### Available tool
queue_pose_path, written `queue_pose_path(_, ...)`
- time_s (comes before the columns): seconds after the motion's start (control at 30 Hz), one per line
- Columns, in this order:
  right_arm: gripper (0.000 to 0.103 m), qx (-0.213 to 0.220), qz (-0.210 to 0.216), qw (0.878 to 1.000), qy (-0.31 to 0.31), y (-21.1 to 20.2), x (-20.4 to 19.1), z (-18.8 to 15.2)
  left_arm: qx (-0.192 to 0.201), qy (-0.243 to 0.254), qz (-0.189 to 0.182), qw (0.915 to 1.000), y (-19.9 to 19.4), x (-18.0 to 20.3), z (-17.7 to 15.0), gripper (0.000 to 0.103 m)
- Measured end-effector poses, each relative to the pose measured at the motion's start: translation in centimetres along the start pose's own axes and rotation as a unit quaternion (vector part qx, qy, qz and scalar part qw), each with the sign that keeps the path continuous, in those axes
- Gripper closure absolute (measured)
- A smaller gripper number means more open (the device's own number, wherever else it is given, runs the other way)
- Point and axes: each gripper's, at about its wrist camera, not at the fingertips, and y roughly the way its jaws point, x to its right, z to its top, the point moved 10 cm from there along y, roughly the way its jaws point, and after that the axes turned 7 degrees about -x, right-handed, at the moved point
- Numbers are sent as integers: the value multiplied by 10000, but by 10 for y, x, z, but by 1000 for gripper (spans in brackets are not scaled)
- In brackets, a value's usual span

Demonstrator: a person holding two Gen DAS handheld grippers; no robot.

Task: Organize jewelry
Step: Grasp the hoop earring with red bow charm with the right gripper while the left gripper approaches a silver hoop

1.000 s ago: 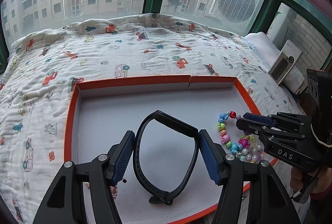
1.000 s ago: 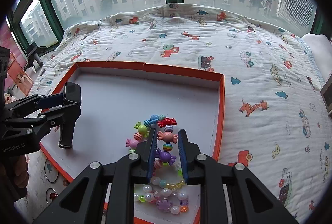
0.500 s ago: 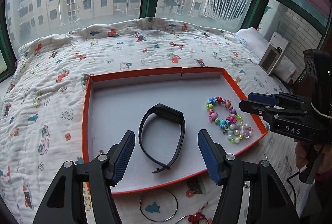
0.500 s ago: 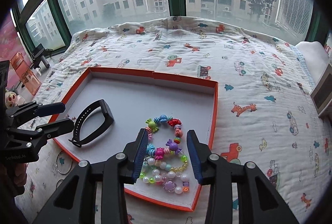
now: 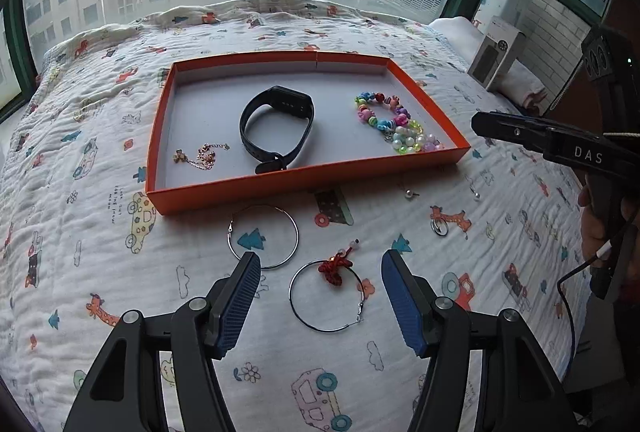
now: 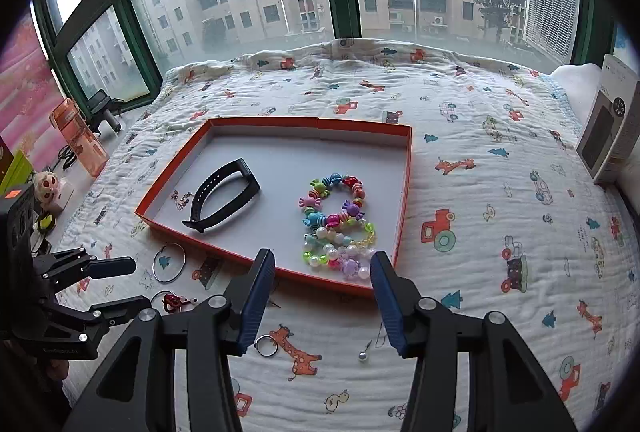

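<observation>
An orange tray (image 5: 304, 179) (image 6: 405, 192) lies on the patterned quilt. Inside it are a black wristband (image 5: 276, 126) (image 6: 222, 201), two colourful bead bracelets (image 5: 394, 124) (image 6: 336, 224) and a thin rose-gold chain (image 5: 200, 155). In front of the tray lie two silver hoops (image 5: 263, 236) (image 5: 326, 295), a red knot charm (image 5: 335, 267), a small ring (image 5: 439, 227) (image 6: 265, 345) and pearl studs (image 5: 409, 194) (image 6: 363, 356). My left gripper (image 5: 320, 282) stands open above the nearer hoop, holding nothing. My right gripper (image 6: 322, 282), its jaws opening, hovers over the tray's near edge with nothing between the pads.
A grey and white box (image 5: 496, 56) (image 6: 612, 136) stands at the right by a white pillow. On the sill at the left are an orange bottle (image 6: 78, 138) and a small skull figure (image 6: 48, 188). Windows run behind the bed.
Both grippers pulled back from the tray toward the near side of the quilt. The right gripper opened and left the bead bracelet in the tray; the wristband lies in the tray, out from between the left fingers.
</observation>
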Motion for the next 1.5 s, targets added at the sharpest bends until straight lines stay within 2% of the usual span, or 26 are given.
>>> queue_pose_path(0.1,48,-65,212,9998,23,-2,-7,-7,-47,121,169,9998,6,6,-8,36)
queue_pose_path(0.23,48,-174,374,9986,-339,2,-30,-18,-60,51,138,9999,2,3,-16,36)
queue_pose_path(0.5,50,-563,791,9877,-1222,31,-101,-44,50,-609,375,9974,-28,-50,-41,36)
queue_pose_path(0.7,65,-807,921,9808,-1517,53,-133,-52,241,-1089,377,9930,-50,-83,-56,36)
queue_pose_path(0.8,68,-896,847,9790,-1624,63,-139,-52,275,-1150,329,9924,-54,-87,-61,36)
queue_pose_path(0.97,80,-961,607,9774,-1782,73,-142,-52,264,-1169,245,9925,-52,-84,-66,36)
queue_pose_path(1.1,82,-904,461,9764,-1906,71,-142,-52,215,-1144,166,9931,-46,-78,-67,36)
queue_pose_path(1.27,82,-792,761,9805,-1631,57,-139,-45,185,-989,35,9949,-37,-61,-60,36)
queue_pose_path(1.37,82,-795,1381,9809,-1112,44,-137,-38,173,-878,-27,9960,-31,-50,-54,36)
queue_pose_path(1.5,82,-578,1208,9857,-1020,33,-125,-27,141,-769,-125,9969,-23,-37,-46,36)
